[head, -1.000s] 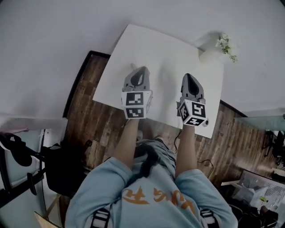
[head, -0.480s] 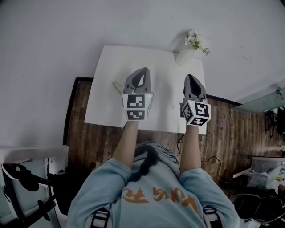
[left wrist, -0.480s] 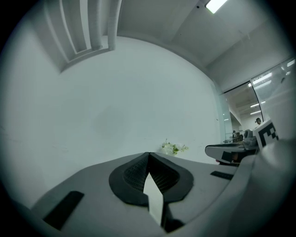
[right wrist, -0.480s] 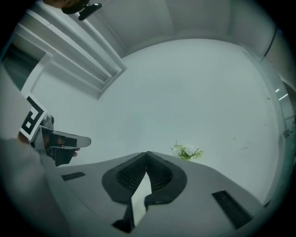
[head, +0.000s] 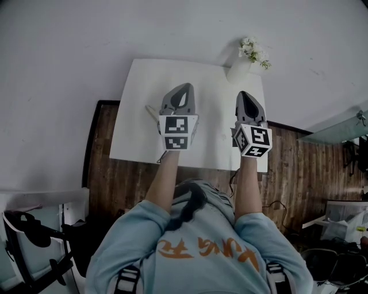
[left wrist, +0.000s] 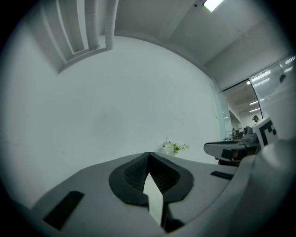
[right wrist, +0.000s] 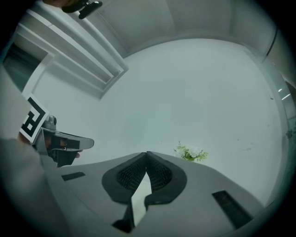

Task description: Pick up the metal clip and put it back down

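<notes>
Both left gripper (head: 184, 87) and right gripper (head: 244, 94) jaws shut, empty — vase (head: 238, 71) holds flowers (head: 253, 51); metal clip (head: 151, 111) perhaps beside left.

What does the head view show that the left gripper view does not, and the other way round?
Only the head view shows the whole table, the wooden floor and a small thin thing, probably the clip, lying beside the left gripper. Only the left gripper view shows a ceiling light and, from close up, that gripper's jaws, closed with nothing between them. Both views show the flowers and the right gripper.
</notes>
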`<state>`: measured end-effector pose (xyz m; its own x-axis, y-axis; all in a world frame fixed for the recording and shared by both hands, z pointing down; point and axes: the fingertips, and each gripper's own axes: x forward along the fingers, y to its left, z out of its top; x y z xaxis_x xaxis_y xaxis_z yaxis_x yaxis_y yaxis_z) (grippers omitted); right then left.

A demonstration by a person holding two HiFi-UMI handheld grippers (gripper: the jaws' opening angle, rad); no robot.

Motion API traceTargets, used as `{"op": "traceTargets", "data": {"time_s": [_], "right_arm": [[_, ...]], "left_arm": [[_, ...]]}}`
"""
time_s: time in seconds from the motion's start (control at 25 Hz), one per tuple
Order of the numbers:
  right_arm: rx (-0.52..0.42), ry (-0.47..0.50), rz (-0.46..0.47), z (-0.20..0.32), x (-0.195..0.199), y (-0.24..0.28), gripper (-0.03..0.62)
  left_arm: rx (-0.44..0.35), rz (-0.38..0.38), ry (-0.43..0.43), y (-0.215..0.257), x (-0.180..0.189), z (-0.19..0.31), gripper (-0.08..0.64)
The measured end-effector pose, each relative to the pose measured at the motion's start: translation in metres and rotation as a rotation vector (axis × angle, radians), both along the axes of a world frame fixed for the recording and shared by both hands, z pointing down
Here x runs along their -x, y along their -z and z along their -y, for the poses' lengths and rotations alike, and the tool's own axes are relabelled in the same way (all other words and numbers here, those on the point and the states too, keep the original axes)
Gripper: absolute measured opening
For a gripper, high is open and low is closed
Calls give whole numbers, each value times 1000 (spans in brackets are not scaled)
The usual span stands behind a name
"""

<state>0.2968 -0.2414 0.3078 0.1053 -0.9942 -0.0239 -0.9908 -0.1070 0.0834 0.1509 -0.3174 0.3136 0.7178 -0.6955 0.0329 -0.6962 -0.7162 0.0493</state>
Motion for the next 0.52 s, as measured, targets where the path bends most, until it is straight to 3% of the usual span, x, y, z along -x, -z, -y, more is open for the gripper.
{"op": "traceTargets", "data": {"time_s": [0.52], "right_arm": [[3, 3, 1, 1, 1, -4, 12]], "left_arm": [[27, 5, 4, -7, 4, 3, 20]]}}
